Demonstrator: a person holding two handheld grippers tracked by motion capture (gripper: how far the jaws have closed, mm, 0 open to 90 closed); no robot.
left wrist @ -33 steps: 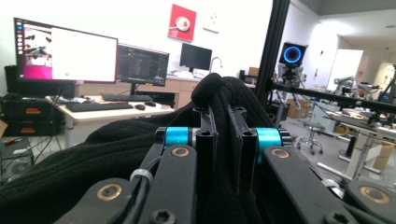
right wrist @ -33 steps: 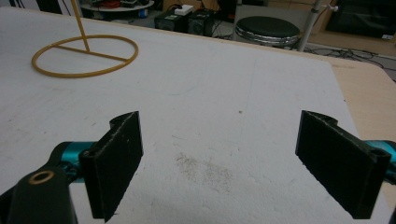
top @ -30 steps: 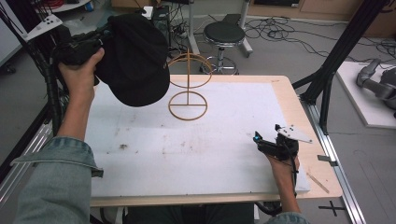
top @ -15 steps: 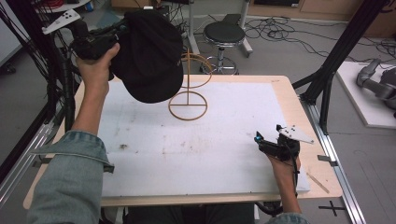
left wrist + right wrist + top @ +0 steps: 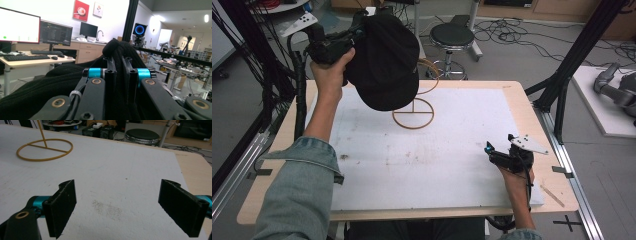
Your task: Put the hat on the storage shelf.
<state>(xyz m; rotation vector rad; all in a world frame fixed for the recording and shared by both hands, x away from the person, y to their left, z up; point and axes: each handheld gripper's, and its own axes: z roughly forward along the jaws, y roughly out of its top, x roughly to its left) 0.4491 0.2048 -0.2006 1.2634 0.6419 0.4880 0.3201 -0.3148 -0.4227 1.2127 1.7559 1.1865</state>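
Black fabric dominates the upper left of the high view: a dark cap [image 5: 384, 60], soft and matte, its rounded crown bulging toward the camera with a seam running across it. It hangs in the air above the far left part of the white table mat [image 5: 452, 165], partly covering the top ring of a thin wooden hat stand [image 5: 413, 112] whose round base sits on the mat just below and to the right of it. The left gripper [image 5: 354, 35] holds the cap from the left, jaws clamped tight on a fold of it; the cap droops from that pinch, its long axis running from upper right to lower left of the frame, brim end low.

From the left gripper view the pinch is plain: the two black jaws stand nearly together with a ridge of cap [image 5: 120, 65] squeezed between them and bunching into a knob above the tips, more cloth spilling down at lower left. Behind it show monitors and a desk.

The right gripper [image 5: 499, 154] rests at the lower right of the high view, on the mat. Its own view shows the jaws spread wide with nothing between them, bare mat [image 5: 120, 182] ahead and the stand's base ring [image 5: 45, 149] at upper left.
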